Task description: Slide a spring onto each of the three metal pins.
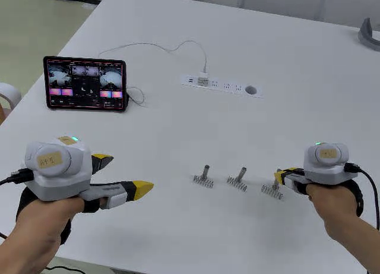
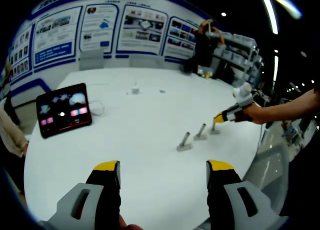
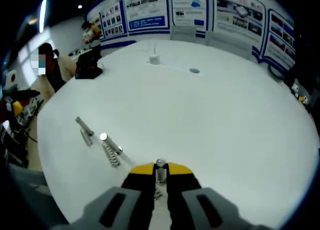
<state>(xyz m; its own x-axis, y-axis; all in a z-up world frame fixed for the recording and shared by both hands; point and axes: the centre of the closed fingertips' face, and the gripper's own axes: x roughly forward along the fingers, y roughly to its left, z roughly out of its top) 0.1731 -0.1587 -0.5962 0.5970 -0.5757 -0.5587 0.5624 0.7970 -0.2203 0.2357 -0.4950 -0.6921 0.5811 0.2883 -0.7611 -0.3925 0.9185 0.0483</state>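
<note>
Now, head view: left gripper (image 1: 126, 174) spread at 8 o'clock, right gripper (image 1: 279, 176) at 4 o'clock, closing a row of pins (image 1: 241, 173), springs (image 1: 203, 180) lying at their bases; left gripper view: pins at 1 o'clock; right gripper view: jaws pinch end pin (image 3: 160, 166).

1. The left hand-held gripper (image 1: 124, 174) has a rounded pale-grey housing, a scribbled yellow label (image 1: 49, 160), a small green light (image 1: 73, 138) and yellow-tipped jaws.
2. The right hand-held gripper (image 1: 279, 177) has the same grey housing, label and yellow tips.
3. A black cable (image 1: 10, 179) trails from each.
4. Black grips (image 1: 27, 200) show under the left hand (image 1: 44, 217) and the right hand (image 1: 329, 202).
</note>
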